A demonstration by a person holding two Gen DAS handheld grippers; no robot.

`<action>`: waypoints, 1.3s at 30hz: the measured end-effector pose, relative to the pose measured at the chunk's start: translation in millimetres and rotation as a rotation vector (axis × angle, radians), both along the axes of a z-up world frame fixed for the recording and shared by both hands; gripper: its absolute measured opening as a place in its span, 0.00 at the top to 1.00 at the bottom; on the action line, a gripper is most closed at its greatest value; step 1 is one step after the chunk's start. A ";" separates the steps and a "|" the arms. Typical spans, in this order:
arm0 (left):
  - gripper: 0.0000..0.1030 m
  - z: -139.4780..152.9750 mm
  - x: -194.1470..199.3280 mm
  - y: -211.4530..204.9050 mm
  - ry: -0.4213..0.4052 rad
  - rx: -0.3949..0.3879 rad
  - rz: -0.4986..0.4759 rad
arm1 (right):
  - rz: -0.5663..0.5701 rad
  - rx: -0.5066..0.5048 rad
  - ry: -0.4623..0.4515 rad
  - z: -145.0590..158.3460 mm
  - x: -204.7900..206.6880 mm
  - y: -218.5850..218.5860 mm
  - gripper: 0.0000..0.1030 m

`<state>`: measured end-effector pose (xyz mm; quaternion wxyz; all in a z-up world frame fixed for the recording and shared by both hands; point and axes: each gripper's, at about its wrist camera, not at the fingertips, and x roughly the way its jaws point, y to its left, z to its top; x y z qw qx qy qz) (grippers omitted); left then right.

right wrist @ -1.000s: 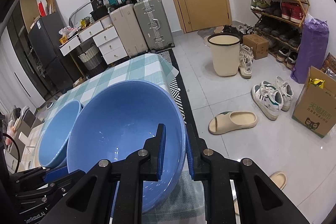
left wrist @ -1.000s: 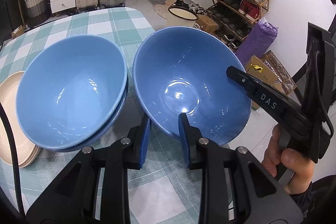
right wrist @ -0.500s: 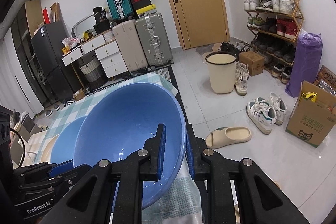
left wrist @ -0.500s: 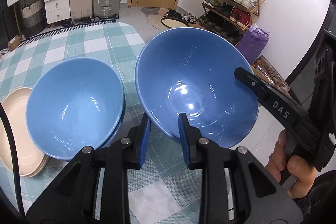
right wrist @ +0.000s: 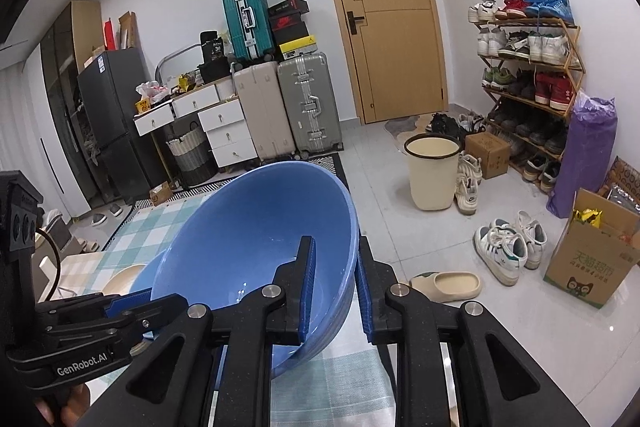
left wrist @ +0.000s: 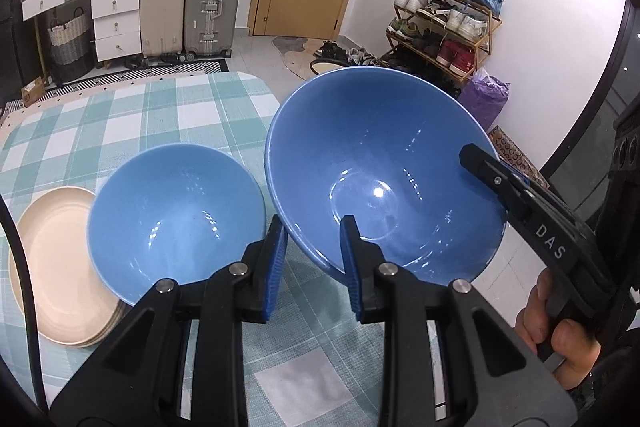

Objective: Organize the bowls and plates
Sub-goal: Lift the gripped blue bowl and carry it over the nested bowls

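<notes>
Bowls are being gathered into one stack, and the step in hand looks like carrying the lifted blue bowl (left wrist: 384, 183) toward the resting blue bowl (left wrist: 176, 215).

From the left wrist view, the left tool (left wrist: 314, 259) is pinching the lifted bowl's near rim, one pad inside the wall and one outside. The right tool (left wrist: 496, 171) is gripping the same bowl's far rim, seen from the side, with a hand (left wrist: 556, 335) on its handle. The lifted bowl is hanging tilted, to the right of the resting bowl and apart from it, partly beyond the edge of the checked counter (left wrist: 132, 123). It is holding nothing inside. The resting bowl, also holding nothing, is sitting on the counter, overlapping the stacked beige plates (left wrist: 48, 259) to its left. Whether a second bowl is nested under it cannot be told.

From the right wrist view, the right tool (right wrist: 334, 291) is closing on the lifted bowl (right wrist: 256, 239) with its rim between the pads, and the left tool (right wrist: 132, 301) is showing at the bowl's opposite side. The next move probably calls for levelling the bowl, centring it over the resting bowl, and lowering it in before either tool is releasing.
</notes>
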<state>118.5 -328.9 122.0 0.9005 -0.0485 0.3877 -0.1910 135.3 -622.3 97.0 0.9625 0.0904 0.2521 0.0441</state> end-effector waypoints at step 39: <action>0.77 46.0 -20.3 116.7 -0.058 -0.018 0.190 | 0.169 0.037 -0.043 -7.9 22.6 99.8 0.78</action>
